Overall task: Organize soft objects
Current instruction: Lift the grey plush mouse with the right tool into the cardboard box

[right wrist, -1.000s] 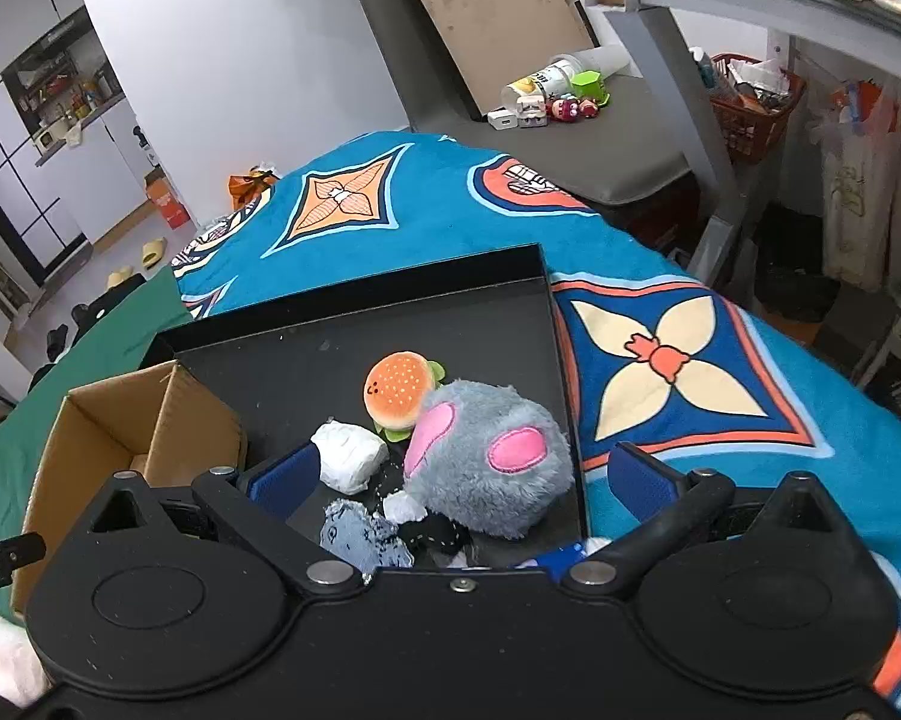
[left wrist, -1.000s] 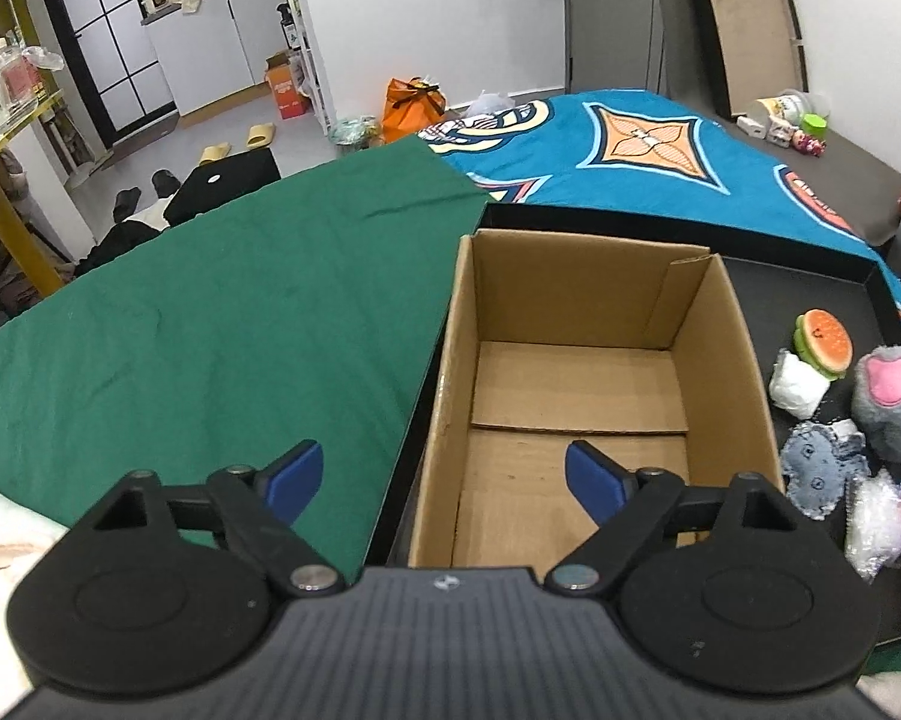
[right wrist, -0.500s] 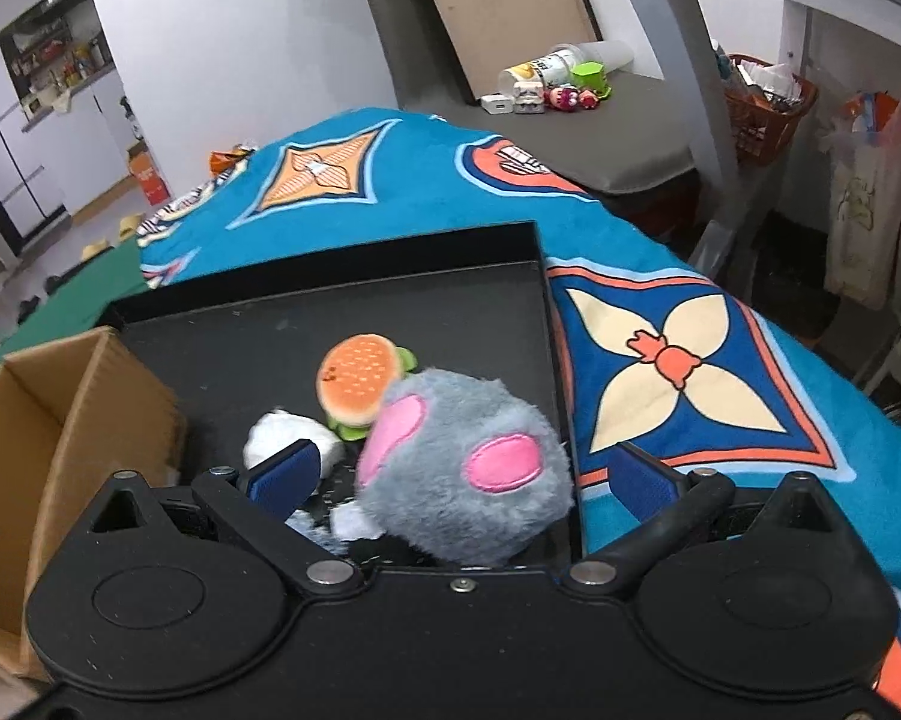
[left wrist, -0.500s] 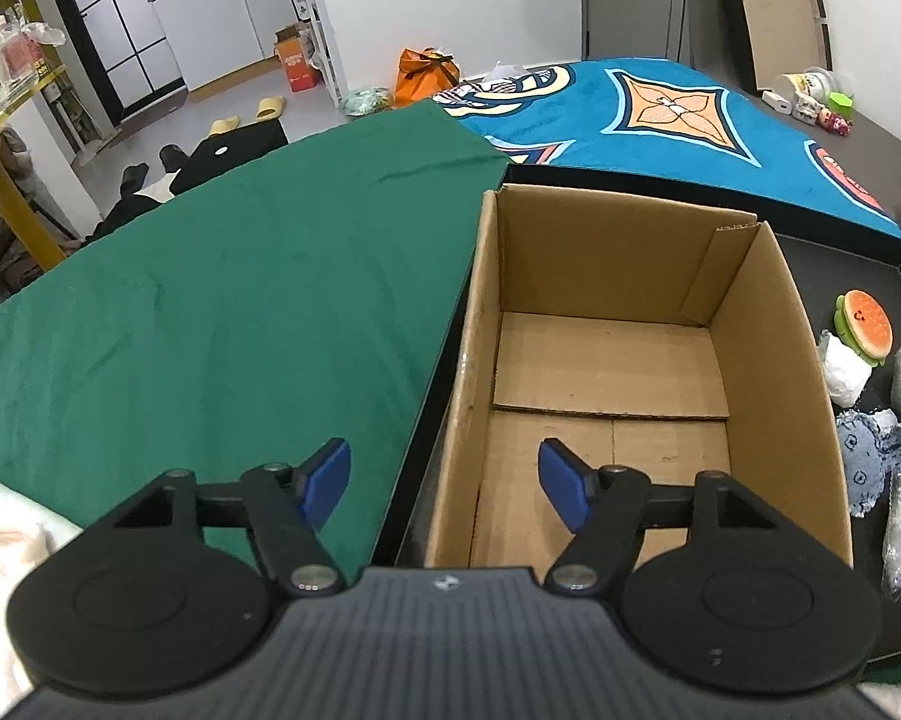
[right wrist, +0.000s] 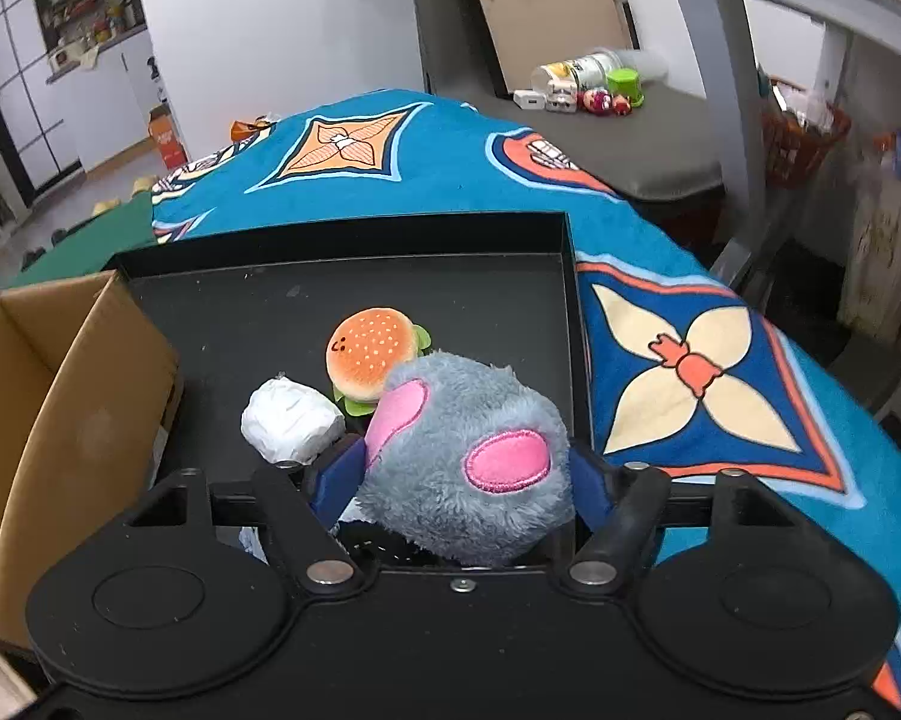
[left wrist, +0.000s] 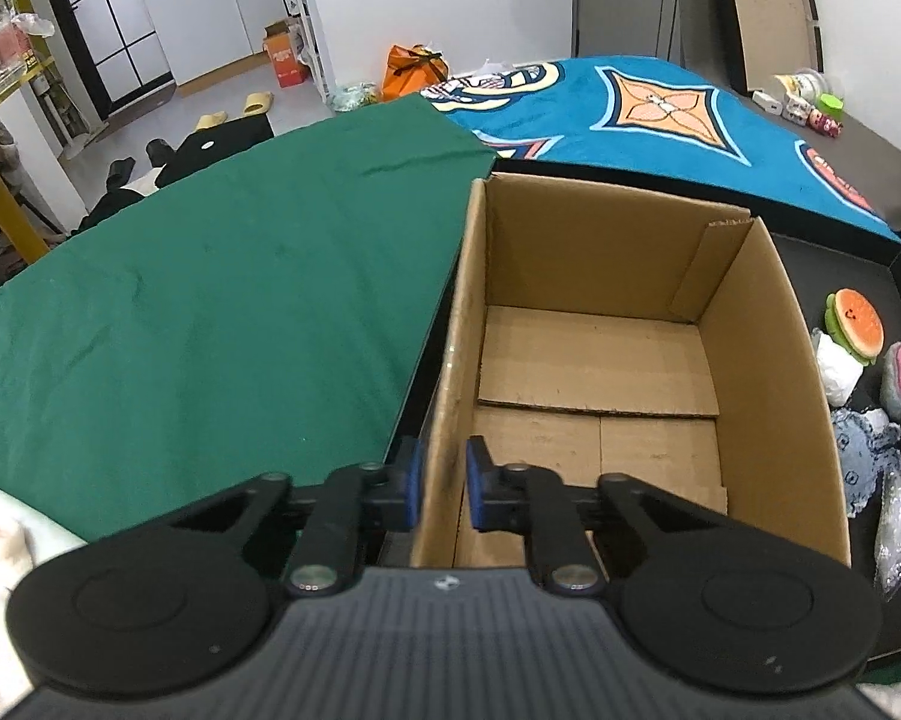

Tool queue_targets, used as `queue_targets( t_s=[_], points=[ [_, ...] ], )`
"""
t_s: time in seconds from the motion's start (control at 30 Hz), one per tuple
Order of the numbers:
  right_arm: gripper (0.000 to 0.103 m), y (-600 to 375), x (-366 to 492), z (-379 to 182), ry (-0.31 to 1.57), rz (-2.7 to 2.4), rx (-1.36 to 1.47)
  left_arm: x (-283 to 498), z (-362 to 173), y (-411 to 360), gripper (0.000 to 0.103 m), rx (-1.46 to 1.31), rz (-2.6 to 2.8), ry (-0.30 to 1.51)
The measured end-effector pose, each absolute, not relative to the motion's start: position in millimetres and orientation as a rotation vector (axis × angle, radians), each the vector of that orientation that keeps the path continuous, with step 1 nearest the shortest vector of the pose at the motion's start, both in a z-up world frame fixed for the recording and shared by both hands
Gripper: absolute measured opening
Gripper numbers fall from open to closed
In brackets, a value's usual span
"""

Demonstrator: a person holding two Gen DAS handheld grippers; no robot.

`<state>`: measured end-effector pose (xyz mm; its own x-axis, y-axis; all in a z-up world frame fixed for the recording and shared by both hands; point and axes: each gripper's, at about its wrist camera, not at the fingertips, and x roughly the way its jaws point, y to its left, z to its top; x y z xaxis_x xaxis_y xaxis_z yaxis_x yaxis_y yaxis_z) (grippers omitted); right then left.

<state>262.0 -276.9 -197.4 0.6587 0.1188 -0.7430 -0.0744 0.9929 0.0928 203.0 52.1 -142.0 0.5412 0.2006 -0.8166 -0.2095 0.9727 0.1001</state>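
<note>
in the left wrist view, the left gripper (left wrist: 441,489) tilts steeply down and is clenched on the left wall of the empty cardboard box (left wrist: 744,324), one blue pad outside the wall and one inside, both pressed to the card. the box opens ahead and to the right of the fingers; a green cloth (left wrist: 210,312) spreads to their left, and soft toys lie in a black tray (left wrist: 840,252) beyond the box's right wall. in the right wrist view, the right gripper (right wrist: 465,477) also angles down over the tray, its jaws closing around the grey plush (right wrist: 468,456) with pink patches, and the blue pads touch its fur on both sides. just ahead of the fingers sit a burger toy (right wrist: 372,351) and a white bundle (right wrist: 291,426), touching the plush; the box stands to the left.
</note>
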Motion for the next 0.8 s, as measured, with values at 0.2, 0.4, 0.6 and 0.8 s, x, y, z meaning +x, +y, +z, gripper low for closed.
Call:
queue_targets(
  t_s=[0.2, 0.4, 0.6, 0.8],
  points=[
    [0.063, -275, 252, -187, 0.814, 0.097, 0.035, 197, -137, 54, 0.008, -0.035, 0.194, 0.939],
    [0.063, -273, 238, -170, 0.773, 0.101, 0.045, 188, -130, 49, 0.009, -0.026, 0.141, 0.92],
    [0.063, -268, 224, -150, 0.738, 0.125, 0.052, 184, -129, 47, 0.009, -0.022, 0.104, 0.915],
    [0.064, -255, 218, -133, 0.714, 0.15, 0.048, 189, -129, 49, 0.009, -0.038, 0.108, 0.919]
  ],
)
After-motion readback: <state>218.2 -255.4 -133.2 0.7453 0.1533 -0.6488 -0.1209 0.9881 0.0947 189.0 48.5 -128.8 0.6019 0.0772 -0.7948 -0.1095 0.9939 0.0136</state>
